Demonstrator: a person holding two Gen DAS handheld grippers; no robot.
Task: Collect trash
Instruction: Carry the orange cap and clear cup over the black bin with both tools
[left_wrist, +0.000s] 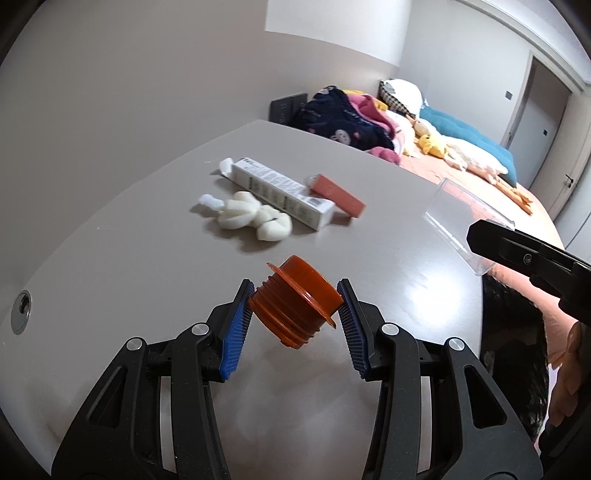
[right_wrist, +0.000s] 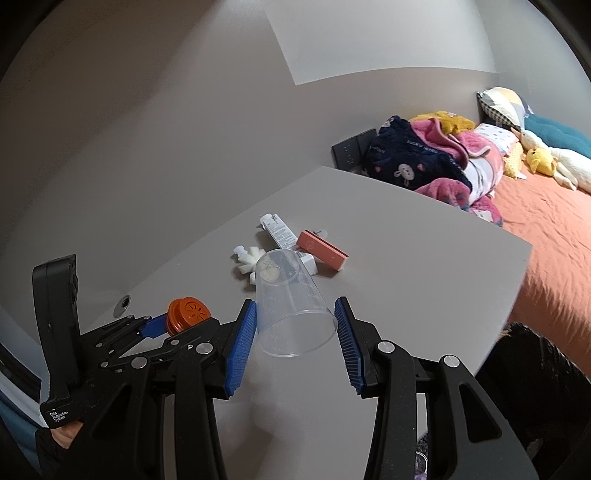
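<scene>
Orange cap (left_wrist: 293, 301) tilts in my left gripper (left_wrist: 295, 308), clamped; clear cup (right_wrist: 293, 306) sits pinched in my right gripper (right_wrist: 295, 326), mouth toward me, above the table (right_wrist: 424, 277), white carton (left_wrist: 282, 192) and foam (left_wrist: 251, 216) beyond.

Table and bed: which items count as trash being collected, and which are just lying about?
Trash:
- orange cap, in left gripper
- clear cup, in right gripper
- white box
- orange box
- foam piece

Lying about:
- blankets
- pillows
- plush toys
</scene>
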